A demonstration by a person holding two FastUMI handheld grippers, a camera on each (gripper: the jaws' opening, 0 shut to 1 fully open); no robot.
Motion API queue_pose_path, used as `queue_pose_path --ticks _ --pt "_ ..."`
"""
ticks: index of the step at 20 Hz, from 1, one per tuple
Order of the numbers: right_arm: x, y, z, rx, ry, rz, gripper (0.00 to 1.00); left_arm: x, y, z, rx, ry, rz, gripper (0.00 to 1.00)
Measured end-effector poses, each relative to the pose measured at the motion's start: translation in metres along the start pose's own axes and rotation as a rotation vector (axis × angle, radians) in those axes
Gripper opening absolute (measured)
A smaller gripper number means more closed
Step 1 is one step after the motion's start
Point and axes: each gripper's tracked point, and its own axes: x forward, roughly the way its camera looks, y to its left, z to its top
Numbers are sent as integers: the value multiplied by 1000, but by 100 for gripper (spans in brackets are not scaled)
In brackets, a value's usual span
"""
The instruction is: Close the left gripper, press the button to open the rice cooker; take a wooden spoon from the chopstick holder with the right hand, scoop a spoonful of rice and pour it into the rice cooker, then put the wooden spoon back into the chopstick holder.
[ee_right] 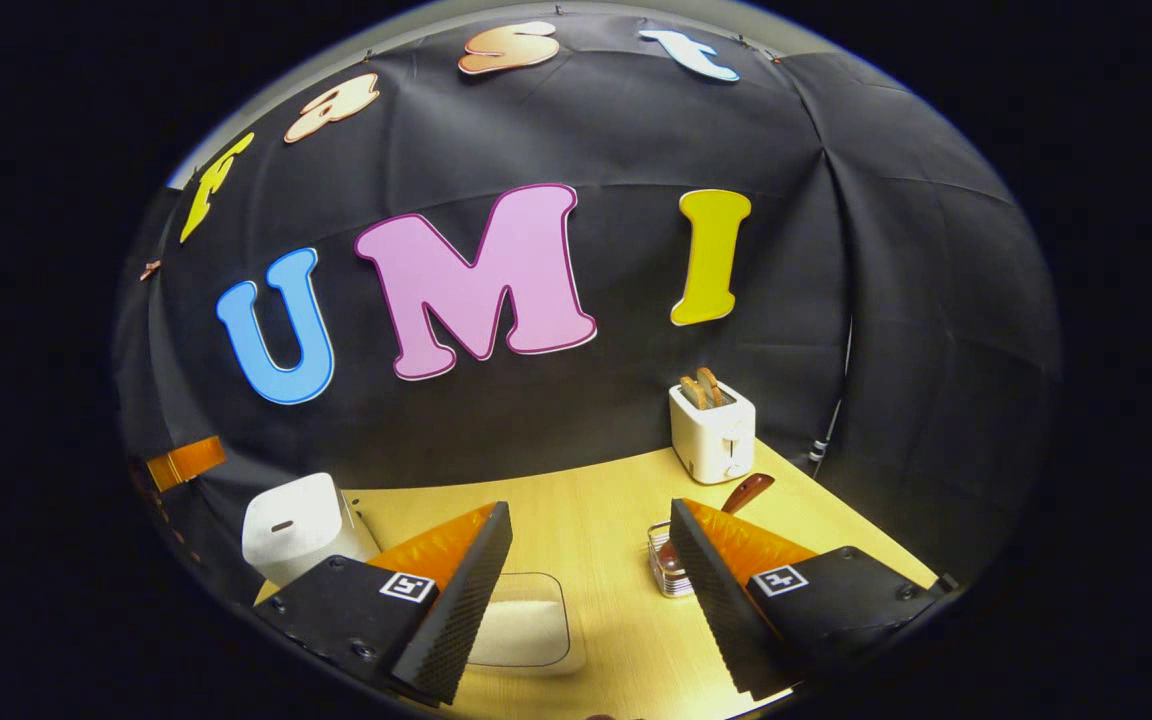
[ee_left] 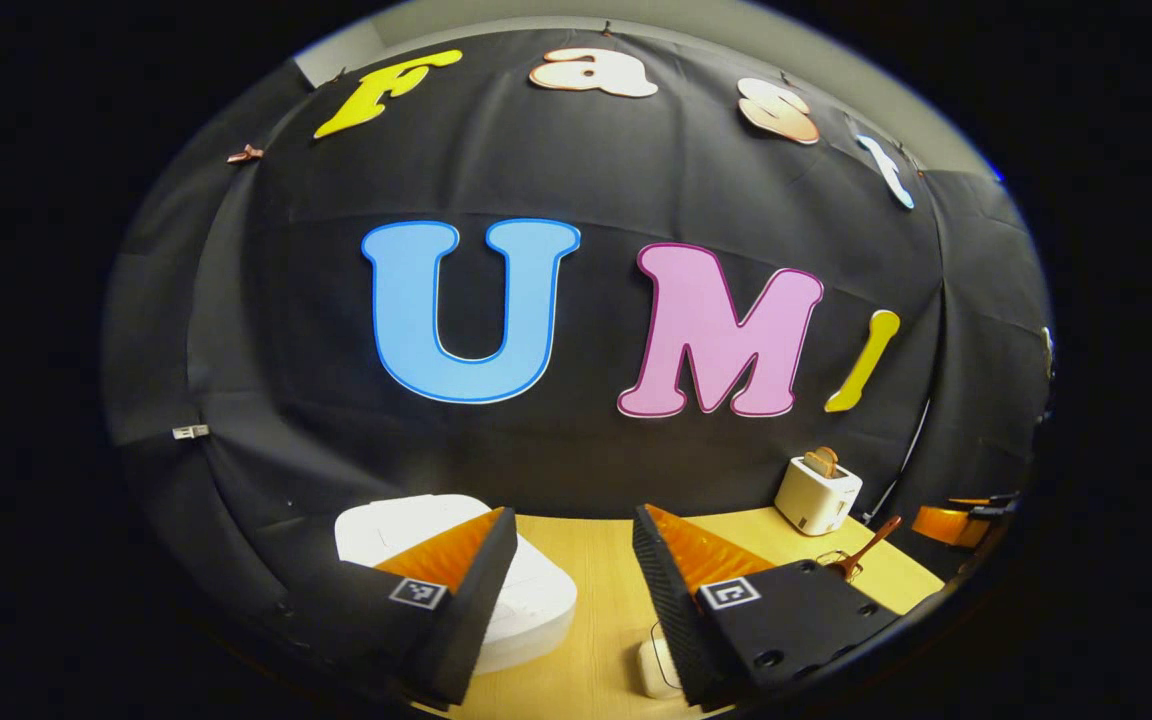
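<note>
One rice cooker (ee_right: 301,525), one wooden spoon (ee_right: 744,492)

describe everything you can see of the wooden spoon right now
The wooden spoon stands in the chopstick holder, a small wire rack on the yellow table in front of the white toaster. Its reddish-brown, glossy handle leans up and to the right in the right gripper view, widening at the end. Its bowl end is down in the holder, partly hidden by the right gripper, whose open fingers do not touch it.
</note>
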Motion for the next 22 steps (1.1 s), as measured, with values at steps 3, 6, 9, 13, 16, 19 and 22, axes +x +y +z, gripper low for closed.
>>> queue_pose_path --ticks 3,6,9,13,16,19,22 --pt "-2 -7 2 -2 -6 -17 98 10 21 5 10 2 34 57" --pt "-2 -15 -5 9 14 -37 98 22 40 5 19 11 42 35" --pt "-4 -20 -10 15 34 -52 98 33 62 -8 -11 48 68 12" --pt "-4 -21 -17 2 55 -63 99 51 85 -48 -94 166 69 5" --pt "-4 -17 -23 -6 81 -60 99 67 101 -79 -99 251 81 5" --pt "-5 -12 -30 -16 104 -54 99 82 108 -104 -128 322 81 5" --pt "-5 -7 -37 -24 128 -46 99 87 113 -126 -126 375 97 5"
